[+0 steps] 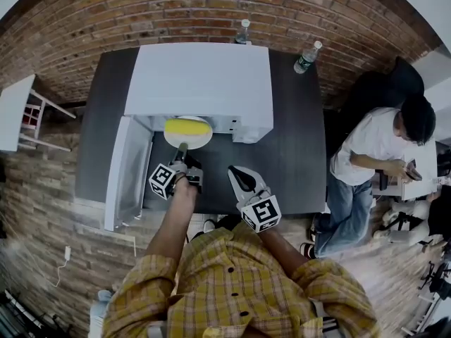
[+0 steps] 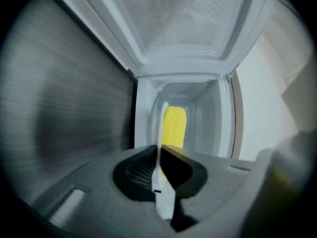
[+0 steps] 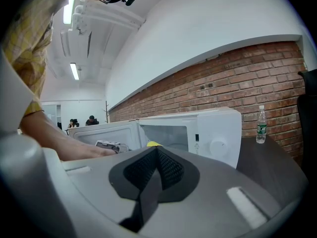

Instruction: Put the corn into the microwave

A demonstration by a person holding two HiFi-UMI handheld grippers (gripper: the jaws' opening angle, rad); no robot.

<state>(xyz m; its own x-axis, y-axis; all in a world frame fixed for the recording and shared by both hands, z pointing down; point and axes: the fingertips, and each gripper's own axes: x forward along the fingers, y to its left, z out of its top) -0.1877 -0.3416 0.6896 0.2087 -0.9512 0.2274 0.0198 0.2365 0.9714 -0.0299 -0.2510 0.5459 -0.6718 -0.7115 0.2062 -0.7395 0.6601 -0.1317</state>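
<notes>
Microwave point(image 1: 201, 83): one, with its door point(image 1: 127, 171) swung open to the left and the cavity mouth unobstructed. The left gripper point(image 1: 182, 150) pinches the rim of one white plate point(image 1: 184, 138) carrying one corn point(image 1: 187, 126) at the cavity mouth. The right gripper point(image 1: 236, 173) is pressed together and empty, above the bare worktop point(image 1: 296, 160) near its front edge. Two bottles point(image 1: 307, 56) stand along the rear edge.

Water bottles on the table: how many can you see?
2. One water bottle stands behind the microwave, near the brick wall; the other stands to the microwave's right at the far edge of the table. The microwave may hide more.
</notes>
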